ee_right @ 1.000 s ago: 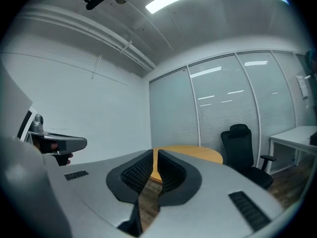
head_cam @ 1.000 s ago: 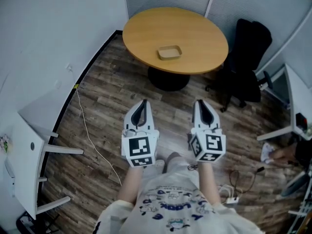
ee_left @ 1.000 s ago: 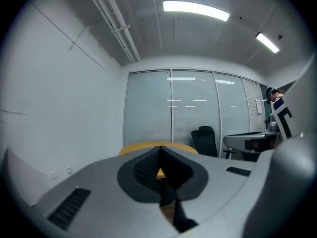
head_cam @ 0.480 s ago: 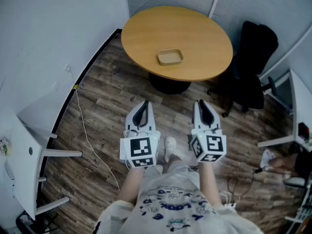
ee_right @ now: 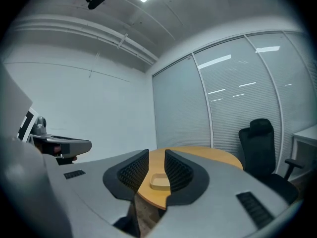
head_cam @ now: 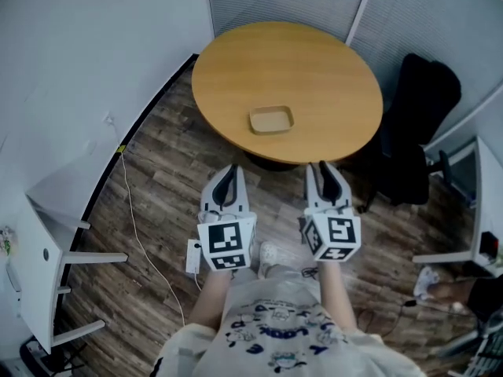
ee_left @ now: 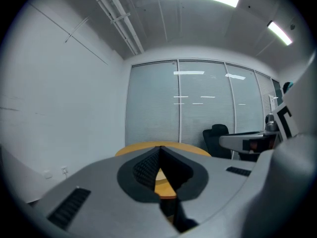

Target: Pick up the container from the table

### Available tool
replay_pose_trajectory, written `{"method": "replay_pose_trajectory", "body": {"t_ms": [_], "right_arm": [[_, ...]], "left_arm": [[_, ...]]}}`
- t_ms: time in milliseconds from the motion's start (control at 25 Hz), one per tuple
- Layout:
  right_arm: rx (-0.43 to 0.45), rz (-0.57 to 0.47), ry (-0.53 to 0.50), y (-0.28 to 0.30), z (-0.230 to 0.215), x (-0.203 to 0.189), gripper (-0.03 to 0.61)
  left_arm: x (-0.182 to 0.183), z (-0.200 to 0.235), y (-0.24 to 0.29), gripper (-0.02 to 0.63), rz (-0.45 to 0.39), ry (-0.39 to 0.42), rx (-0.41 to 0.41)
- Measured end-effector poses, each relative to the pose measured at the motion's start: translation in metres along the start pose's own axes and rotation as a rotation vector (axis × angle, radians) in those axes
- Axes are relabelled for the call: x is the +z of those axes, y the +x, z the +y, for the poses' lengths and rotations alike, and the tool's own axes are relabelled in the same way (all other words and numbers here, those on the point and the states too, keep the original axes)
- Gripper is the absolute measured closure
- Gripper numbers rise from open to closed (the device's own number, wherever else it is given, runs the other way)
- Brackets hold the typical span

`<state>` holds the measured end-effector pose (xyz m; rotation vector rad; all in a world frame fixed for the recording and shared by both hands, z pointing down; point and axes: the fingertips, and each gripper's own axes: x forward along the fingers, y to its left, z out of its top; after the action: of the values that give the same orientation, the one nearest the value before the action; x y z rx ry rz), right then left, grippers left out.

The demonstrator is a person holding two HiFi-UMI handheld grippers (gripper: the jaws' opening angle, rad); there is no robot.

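The shallow tan container point(head_cam: 271, 120) sits near the round table's point(head_cam: 291, 53) near edge, well ahead of both tongs. It looks light and rigid, so pinching one low rim wall seems best. The left gripper's point(head_cam: 228, 171) jaws meet at the tips, holding nothing. The right gripper's point(head_cam: 324, 169) jaws stand slightly apart, also empty.
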<state>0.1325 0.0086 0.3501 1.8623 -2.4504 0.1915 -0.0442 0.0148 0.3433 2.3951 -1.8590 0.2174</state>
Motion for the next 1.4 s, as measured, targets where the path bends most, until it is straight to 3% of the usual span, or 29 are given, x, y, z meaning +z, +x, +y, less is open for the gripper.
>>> {"method": "replay_pose_trajectory", "body": {"t_ms": [760, 1400], "right_arm": [[0.029, 0.088, 0.024, 0.109, -0.059, -0.015, 0.497], [-0.053, 0.217, 0.028, 0.209, -0.081, -0.056, 0.497]], "left_arm": [[-0.003, 0.008, 0.107, 0.612, 0.067, -0.015, 0.057], [-0.038, 0.043, 0.213, 0.612, 0.180, -0.045, -0.031]]}}
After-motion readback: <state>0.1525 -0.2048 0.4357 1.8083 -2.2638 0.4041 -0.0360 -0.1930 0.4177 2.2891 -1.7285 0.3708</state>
